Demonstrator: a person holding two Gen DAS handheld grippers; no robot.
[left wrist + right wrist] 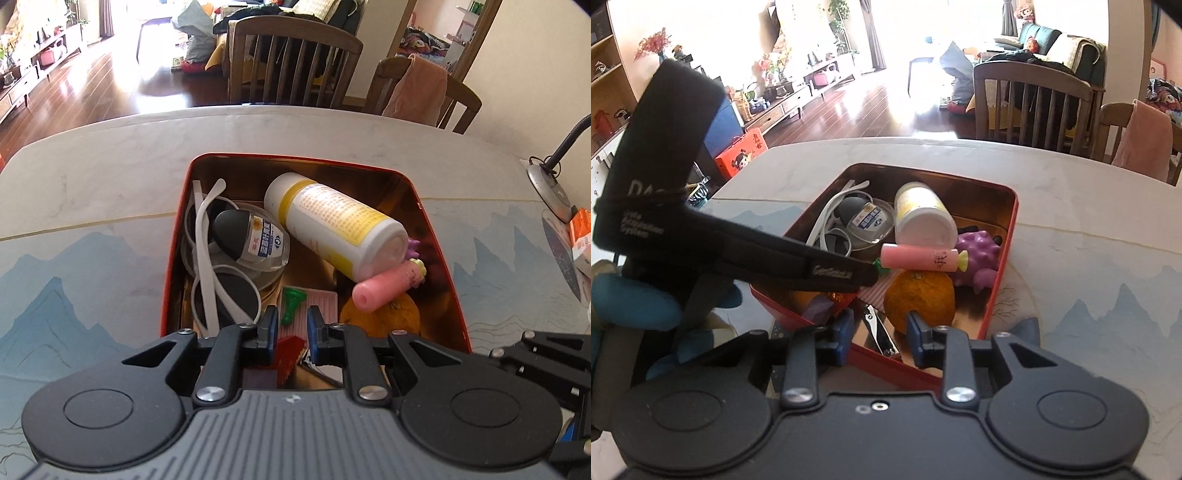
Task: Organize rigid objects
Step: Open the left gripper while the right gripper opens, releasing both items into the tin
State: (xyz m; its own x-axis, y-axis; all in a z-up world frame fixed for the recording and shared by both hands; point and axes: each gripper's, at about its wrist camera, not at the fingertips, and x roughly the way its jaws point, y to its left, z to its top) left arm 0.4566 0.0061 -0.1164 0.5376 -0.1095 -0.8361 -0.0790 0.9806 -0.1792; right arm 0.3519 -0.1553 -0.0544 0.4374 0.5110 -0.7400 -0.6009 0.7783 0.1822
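Note:
A red tin (432, 221) (1004, 258) on the table holds white sunglasses (207, 266), a black-capped bottle (251, 236), a white-and-yellow bottle (332, 225) (923, 221), a pink tube (384, 286) (916, 258), a purple toy (979, 258) and an orange (919, 299). My left gripper (292, 330) (866, 277) reaches into the tin's near end with its jaws almost together. A red serrated-edged thing (288, 354) shows in the gap; I cannot tell if it is gripped. My right gripper (881, 330) is open over the tin's near wall, with a silver nail clipper (877, 328) lying loose between its fingers.
The table (110, 166) has a pale marbled top and a mountain-print mat. Two wooden chairs (291, 62) stand at its far side. A desk lamp base (550, 188) and a small orange-and-white carton (581, 236) sit at the right edge. An orange gift box (742, 155) is on the floor to the left.

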